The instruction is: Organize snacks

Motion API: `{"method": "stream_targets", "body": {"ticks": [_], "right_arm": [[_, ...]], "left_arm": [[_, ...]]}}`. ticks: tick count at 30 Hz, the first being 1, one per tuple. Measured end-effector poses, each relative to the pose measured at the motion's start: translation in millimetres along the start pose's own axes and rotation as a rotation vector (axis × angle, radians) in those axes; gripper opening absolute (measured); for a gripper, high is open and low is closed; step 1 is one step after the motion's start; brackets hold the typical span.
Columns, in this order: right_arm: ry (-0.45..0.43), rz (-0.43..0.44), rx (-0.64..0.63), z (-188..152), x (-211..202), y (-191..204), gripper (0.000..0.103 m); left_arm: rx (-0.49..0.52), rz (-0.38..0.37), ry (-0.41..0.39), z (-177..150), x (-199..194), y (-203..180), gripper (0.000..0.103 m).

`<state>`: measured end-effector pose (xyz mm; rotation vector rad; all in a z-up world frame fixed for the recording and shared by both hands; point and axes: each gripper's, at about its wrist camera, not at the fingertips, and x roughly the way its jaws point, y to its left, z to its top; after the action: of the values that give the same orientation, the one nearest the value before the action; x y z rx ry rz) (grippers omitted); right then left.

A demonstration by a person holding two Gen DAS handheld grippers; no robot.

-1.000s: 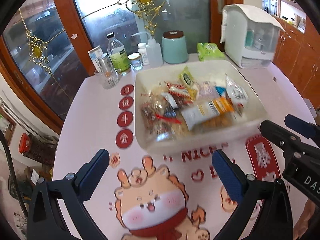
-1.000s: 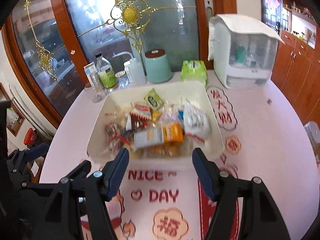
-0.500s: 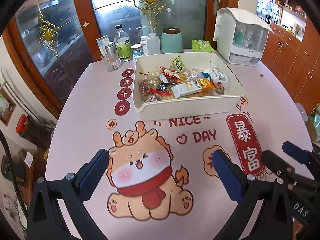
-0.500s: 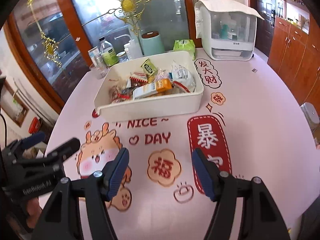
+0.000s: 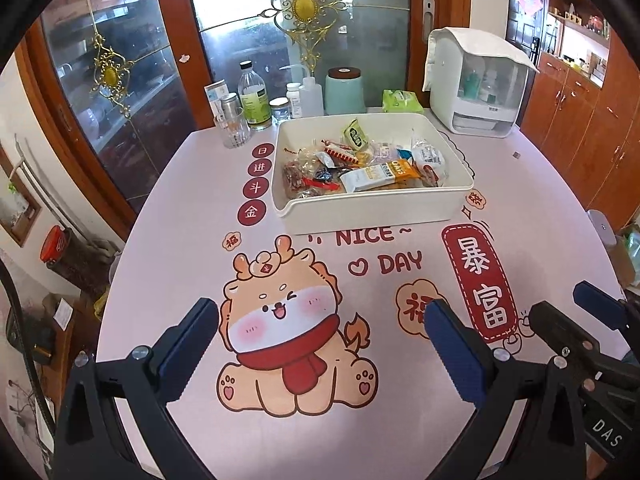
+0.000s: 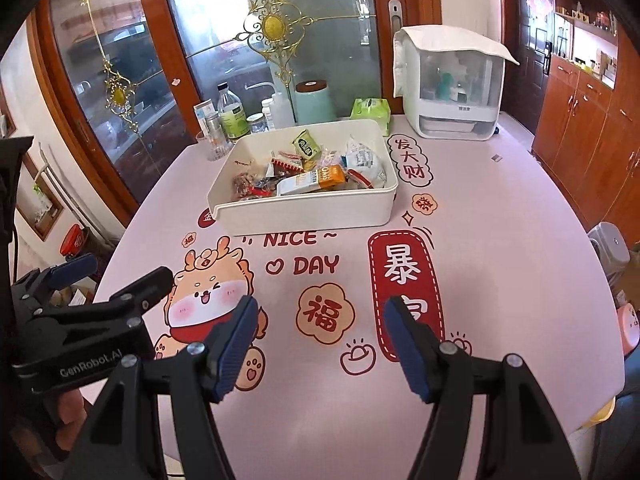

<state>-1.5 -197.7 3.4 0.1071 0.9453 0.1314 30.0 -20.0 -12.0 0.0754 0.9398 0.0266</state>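
table (image 5: 168, 240), round, covered by a pale pink printed cloth with a cartoon dragon and red lettering, fills both views. white dish cabinet with clear front and cloth cover (image 5: 480, 92) stands beyond the bin, off its far right corner. cream rectangular plastic bin (image 5: 372, 210) sits on the far half of the table and serves as landmark; wrapped snacks (image 5: 360, 164) lie heaped inside it, among them a white-and-orange oat bar packet (image 5: 380, 174) near its front wall and a small green packet (image 5: 355, 136) toward its back wall. mint-green canister with brown lid (image 5: 345, 90) stands just behind the bin; a green tissue pack (image 5: 402, 101) lies beside it, at the bin's far right corner. clear bottle with green label (image 5: 253, 98) and a ribbed drinking glass (image 5: 236, 132) stand beyond the bin's far left corner. left gripper (image 5: 320, 344) and right gripper (image 6: 318, 344) hover over the cloth well in front of the bin, side by side, each with blue-padded jaws spread apart and nothing between them.
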Motion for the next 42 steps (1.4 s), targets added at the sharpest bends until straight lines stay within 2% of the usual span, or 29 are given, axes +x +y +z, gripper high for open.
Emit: {"method": "stream_targets", "body": {"ticks": [12, 42], "right_arm": [[0.047, 0.015, 0.003, -4.0, 3.7, -0.1, 0.066], [0.051, 0.012, -0.011, -10.1, 1.7, 16.1, 0.066]], "left_arm": [[-0.009, -0.015, 0.007, -8.7, -1.3, 1.7, 0.102], [-0.025, -0.025, 0.018, -20.2, -5.3, 11.5, 0.102]]}}
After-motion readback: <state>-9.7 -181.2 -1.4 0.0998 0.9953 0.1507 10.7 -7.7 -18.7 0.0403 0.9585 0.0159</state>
